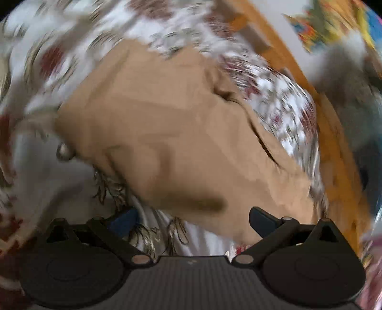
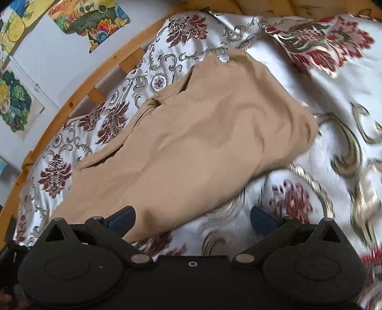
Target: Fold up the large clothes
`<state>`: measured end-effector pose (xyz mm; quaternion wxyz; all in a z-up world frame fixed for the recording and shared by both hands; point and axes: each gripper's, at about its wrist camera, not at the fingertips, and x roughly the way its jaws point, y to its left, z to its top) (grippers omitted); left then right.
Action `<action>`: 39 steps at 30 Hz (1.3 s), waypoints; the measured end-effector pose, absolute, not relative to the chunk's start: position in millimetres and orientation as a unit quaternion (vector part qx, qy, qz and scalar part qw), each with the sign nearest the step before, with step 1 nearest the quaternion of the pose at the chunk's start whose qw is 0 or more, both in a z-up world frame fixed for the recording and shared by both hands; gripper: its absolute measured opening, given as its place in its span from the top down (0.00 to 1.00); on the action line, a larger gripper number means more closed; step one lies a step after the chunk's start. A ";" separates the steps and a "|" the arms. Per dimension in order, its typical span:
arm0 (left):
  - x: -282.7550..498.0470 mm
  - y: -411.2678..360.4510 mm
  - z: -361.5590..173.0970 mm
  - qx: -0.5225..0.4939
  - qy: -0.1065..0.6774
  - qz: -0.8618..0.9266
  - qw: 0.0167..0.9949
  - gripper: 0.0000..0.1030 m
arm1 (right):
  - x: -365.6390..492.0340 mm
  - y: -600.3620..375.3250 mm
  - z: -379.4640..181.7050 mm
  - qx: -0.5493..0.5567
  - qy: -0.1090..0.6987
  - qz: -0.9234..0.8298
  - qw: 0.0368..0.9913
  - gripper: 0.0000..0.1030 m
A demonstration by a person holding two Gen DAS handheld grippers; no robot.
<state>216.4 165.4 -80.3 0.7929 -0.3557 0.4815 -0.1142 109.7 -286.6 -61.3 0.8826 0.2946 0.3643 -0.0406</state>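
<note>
Left gripper [image 1: 191,219] had its jaws wide apart with nothing between them, hovering just over the near edge of the tan trousers [image 1: 172,133] — the left wrist view was heavily smeared, so finer detail there couldn't be read. Right gripper [image 2: 192,220] was also spread open and empty; its left finger [image 2: 121,218] sat right beside the trousers' near corner, whether touching I couldn't tell.

Tan trousers [image 2: 191,143] lay bunched on the floral satin bedspread [image 2: 334,152], apparently doubled over already, with a pocket slit [image 2: 186,81] facing up and a rounded fold toward the right. Judging from that, both grippers were placed low at the near edge so each could pinch a corner for the next fold — open jaws fit a grasp not yet made. Loose humps in the cloth suggested it'd need smoothing too.

Wooden bed frame [image 2: 78,95] curved behind the bedspread, and cartoon posters [image 2: 90,21] hung on the wall beyond it.

No brand, label or legible writing showed anywhere — posters carried pictures only, as far as could be made out.
</note>
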 end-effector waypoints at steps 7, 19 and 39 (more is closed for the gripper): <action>227.3 202.3 -95.6 -0.434 0.416 -0.049 0.798 0.12 | 123.9 -322.0 -62.8 0.384 0.299 -0.127 0.864 0.09; 224.8 201.8 -35.0 -0.317 0.366 -0.031 0.874 0.96 | 88.6 -335.2 -34.6 0.389 0.229 -0.139 0.881 0.84; 228.3 212.3 -68.9 -0.347 0.432 -0.042 0.831 0.43 | 56.5 -223.7 -19.0 0.027 0.221 -0.175 0.959 0.17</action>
